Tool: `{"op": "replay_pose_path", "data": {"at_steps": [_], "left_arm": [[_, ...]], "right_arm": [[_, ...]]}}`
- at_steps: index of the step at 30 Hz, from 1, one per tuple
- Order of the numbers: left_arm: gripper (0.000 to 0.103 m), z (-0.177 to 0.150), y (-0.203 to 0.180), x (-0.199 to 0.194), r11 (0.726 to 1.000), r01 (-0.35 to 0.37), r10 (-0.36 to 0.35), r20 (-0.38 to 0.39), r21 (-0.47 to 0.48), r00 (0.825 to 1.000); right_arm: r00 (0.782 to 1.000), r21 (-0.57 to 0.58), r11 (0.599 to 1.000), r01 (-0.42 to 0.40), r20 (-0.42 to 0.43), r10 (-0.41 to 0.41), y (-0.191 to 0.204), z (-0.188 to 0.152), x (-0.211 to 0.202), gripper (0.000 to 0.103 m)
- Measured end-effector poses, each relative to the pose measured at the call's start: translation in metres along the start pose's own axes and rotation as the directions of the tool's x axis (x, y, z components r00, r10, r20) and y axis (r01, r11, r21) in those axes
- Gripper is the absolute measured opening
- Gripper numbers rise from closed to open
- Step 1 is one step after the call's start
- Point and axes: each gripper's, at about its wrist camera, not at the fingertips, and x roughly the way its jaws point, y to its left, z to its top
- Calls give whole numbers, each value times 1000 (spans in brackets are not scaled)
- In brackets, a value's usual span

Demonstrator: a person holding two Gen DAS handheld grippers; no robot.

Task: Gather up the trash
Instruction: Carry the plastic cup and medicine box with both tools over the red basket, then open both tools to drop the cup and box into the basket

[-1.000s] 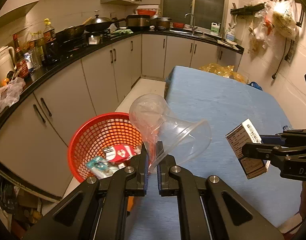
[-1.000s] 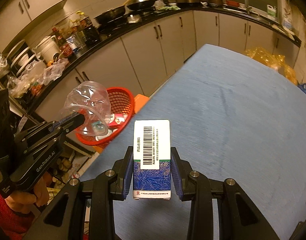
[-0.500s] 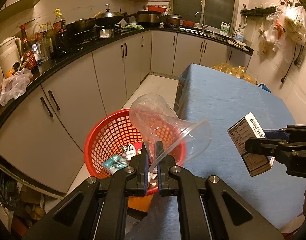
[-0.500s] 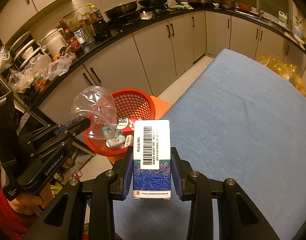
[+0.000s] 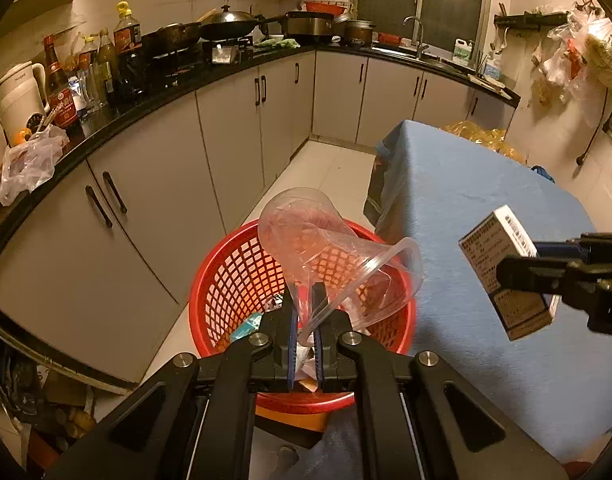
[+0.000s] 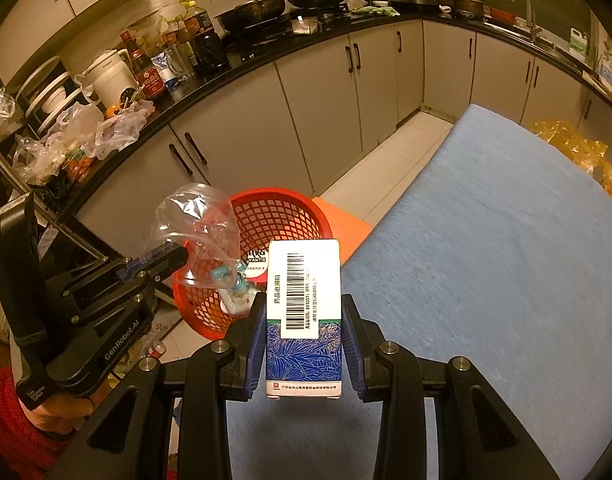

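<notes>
Two hand-held claws are carrying rubbish toward a red mesh basket (image 5: 234, 280) standing on the kitchen floor between the cabinets and a blue-covered surface (image 5: 485, 208). The left claw (image 5: 304, 300) is pinching the rim of a clear plastic cup (image 5: 325, 248) between nearly closed fingers, and the cup is hanging tilted directly over the basket's mouth, its base pointing away from the camera. The right claw (image 6: 304, 320) is gripping a small cardboard box (image 6: 304, 304), blue-patterned with a white barcode label, by its two long sides; in the right wrist view the box is sitting over the near edge of the surface, just beside the basket rather than above it.

Several pieces are already lying in the basket: a wrapper with a red and white label (image 6: 257, 258) and a pale blue packet (image 6: 226, 276) are showing through the mesh and the cup. Neither held item is in yet. Judging by the positions, the cup looks ready to be let go, while the box appears to need a further sideways carry before it can drop cleanly. The visible stretch of the surface is carrying no loose rubbish apart from yellow plastic bags (image 6: 573, 148) at its far end, so these two drops may be among the last.
</notes>
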Motion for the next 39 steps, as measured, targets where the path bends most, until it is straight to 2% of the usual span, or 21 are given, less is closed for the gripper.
{"op": "replay_pose_path", "data": {"at_steps": [18,39], "left_arm": [[6,-2,15,26,1000,-17,17,-47,0,999],[6,-9,23,46,1000,-23,24,-87,13,996]], "right_arm": [[999,-10,1000,-13,-30,12,13,30,32,38],[997,-12,1000,-25,-79,24,13,43,68,38]]}}
